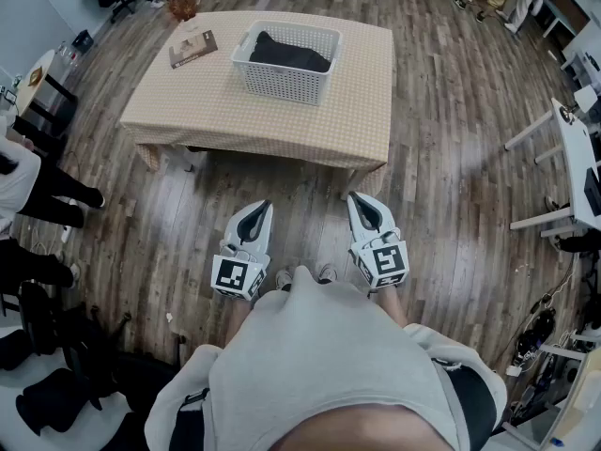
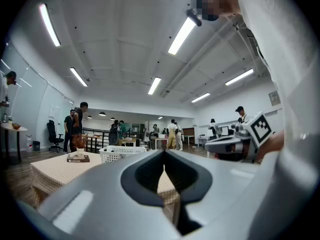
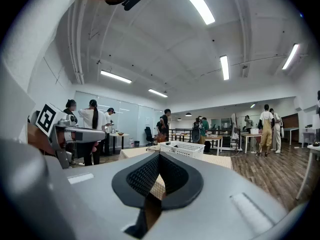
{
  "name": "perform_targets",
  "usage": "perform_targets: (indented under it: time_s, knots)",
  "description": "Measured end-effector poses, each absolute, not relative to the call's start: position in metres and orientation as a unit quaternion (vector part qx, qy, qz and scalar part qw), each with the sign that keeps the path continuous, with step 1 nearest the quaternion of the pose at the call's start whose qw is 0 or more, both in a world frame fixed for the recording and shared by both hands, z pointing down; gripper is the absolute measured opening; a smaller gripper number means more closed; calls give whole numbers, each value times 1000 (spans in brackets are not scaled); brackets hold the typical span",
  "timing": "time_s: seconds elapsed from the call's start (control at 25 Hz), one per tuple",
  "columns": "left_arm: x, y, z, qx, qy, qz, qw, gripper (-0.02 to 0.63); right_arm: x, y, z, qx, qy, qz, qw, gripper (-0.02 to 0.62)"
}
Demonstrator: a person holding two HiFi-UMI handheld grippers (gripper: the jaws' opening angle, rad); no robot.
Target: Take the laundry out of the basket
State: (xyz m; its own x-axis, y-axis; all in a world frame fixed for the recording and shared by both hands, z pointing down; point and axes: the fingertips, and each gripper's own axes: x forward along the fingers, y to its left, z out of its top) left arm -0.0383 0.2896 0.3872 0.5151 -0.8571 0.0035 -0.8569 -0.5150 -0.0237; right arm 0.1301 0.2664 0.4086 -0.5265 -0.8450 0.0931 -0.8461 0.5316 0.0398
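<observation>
One dark heap of laundry [image 1: 291, 53] lies inside the single white basket [image 1: 282, 83]. The basket stands on the tabletop [image 1: 235, 116], near one book [image 1: 192, 48]. Your left gripper [image 1: 262, 205] and right gripper [image 1: 356, 198] hang well short of the table, the fingers [image 2: 142, 176] of each pressed together on nothing. Likely faults: you reach in with the fingers unopened, or fabric snags the mesh and the light basket lifts or slides.

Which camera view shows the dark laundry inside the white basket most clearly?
The head view: it looks down into the white basket, so the dark laundry shows inside. The left gripper view and the right gripper view show only the basket's side wall, small and distant; the laundry hardly shows there.
</observation>
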Motion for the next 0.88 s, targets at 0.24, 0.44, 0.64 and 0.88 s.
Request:
perform_targets:
  time_s: [0.24,0.44,0.64,0.88]
  knots:
    - [-39,288,387,-872,489,-10,5,9,132,266,407,488,-871,7,52,-3]
    - [-37,288,391,-873,488,-10,0,9,130,268,410,485,-873,7,55,-3]
    - [-34,290,392,-872,489,-14,-1,9,130,270,410,473,-880,18,44,-3]
    - [-26,283,395,-866,499,-20,-4,9,139,264,415,465,-884,16,46,-2]
